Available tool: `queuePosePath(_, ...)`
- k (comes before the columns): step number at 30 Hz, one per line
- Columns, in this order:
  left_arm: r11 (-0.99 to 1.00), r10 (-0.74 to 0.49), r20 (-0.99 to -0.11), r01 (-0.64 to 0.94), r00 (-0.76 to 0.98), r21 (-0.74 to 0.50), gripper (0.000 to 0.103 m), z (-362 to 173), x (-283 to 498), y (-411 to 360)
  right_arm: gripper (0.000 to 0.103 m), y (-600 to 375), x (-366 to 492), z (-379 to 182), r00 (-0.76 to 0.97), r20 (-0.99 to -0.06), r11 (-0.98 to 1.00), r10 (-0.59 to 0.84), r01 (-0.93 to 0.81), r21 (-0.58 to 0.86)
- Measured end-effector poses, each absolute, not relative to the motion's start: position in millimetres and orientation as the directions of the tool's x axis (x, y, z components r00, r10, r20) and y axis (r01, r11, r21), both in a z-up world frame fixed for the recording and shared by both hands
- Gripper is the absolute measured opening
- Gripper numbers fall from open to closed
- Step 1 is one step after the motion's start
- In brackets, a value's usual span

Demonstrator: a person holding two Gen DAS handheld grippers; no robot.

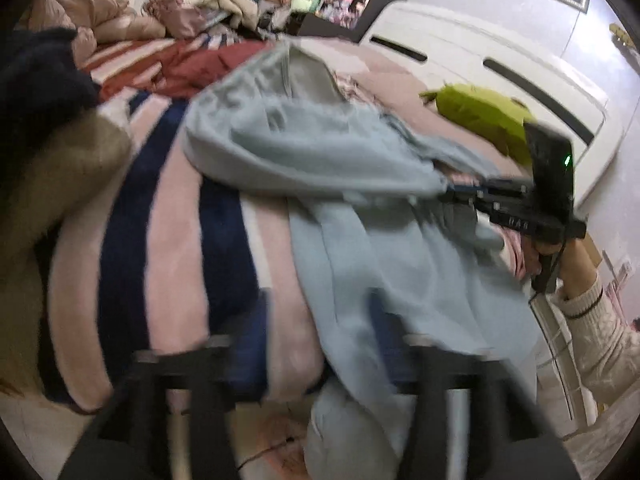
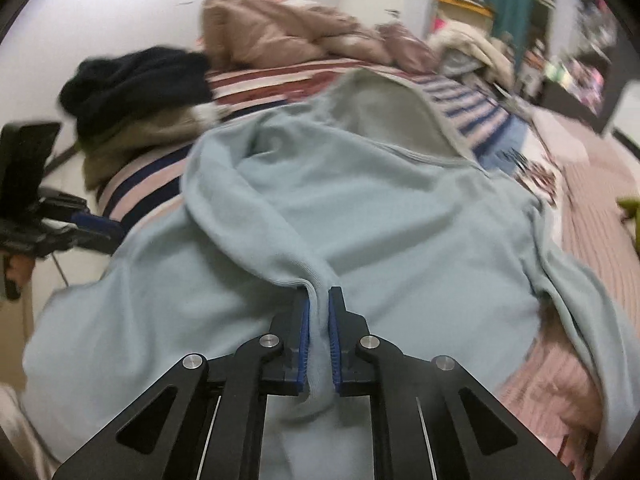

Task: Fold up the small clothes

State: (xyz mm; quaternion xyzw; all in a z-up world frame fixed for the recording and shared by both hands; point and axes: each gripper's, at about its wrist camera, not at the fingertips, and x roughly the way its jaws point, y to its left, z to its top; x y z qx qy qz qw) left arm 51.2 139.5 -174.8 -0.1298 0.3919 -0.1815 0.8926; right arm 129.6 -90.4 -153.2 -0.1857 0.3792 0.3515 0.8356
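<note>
A light blue hooded sweatshirt (image 2: 360, 208) lies spread on the striped bed; it also shows in the left wrist view (image 1: 320, 152). My right gripper (image 2: 319, 300) is shut on a sleeve cuff of the sweatshirt; in the left wrist view it (image 1: 452, 192) holds the cuff over the garment at the right. My left gripper (image 1: 320, 320) is open, its blue-padded fingers (image 1: 256, 320) wide apart above the bed's near edge, with the sweatshirt's lower part between and under them. In the right wrist view the left gripper (image 2: 96, 226) sits at the far left, beside the garment.
The bed has a pink, navy and maroon striped blanket (image 1: 176, 216). A dark navy and olive clothes pile (image 2: 132, 96) and a brown duvet (image 2: 280, 36) lie at the far side. A lime green item (image 1: 480, 116) lies near the white footboard (image 1: 500, 64).
</note>
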Motion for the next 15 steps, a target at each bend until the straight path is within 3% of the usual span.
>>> queuePosePath(6, 0.894, -0.434, -0.651, 0.207, 0.623, -0.398, 0.060, -170.1, 109.0, 145.2, 0.003, -124.9, 168.2, -160.4, 0.414, -0.797, 0.761, 0.440, -0.643, 0.086)
queuePosePath(12, 0.883, -0.441, -0.643, 0.174, 0.626, -0.436, 0.060, -178.5, 166.9, 151.5, 0.003, -144.7, 183.5, -171.3, 0.441, -0.826, 0.828, 0.350, -0.559, 0.052)
queuePosePath(15, 0.878, -0.439, -0.632, 0.157, 0.639, -0.451, 0.045, -176.9, 181.9, 154.3, 0.006, -152.9, 174.6, -163.9, 0.444, -0.815, 0.823, 0.372, -0.564, 0.069)
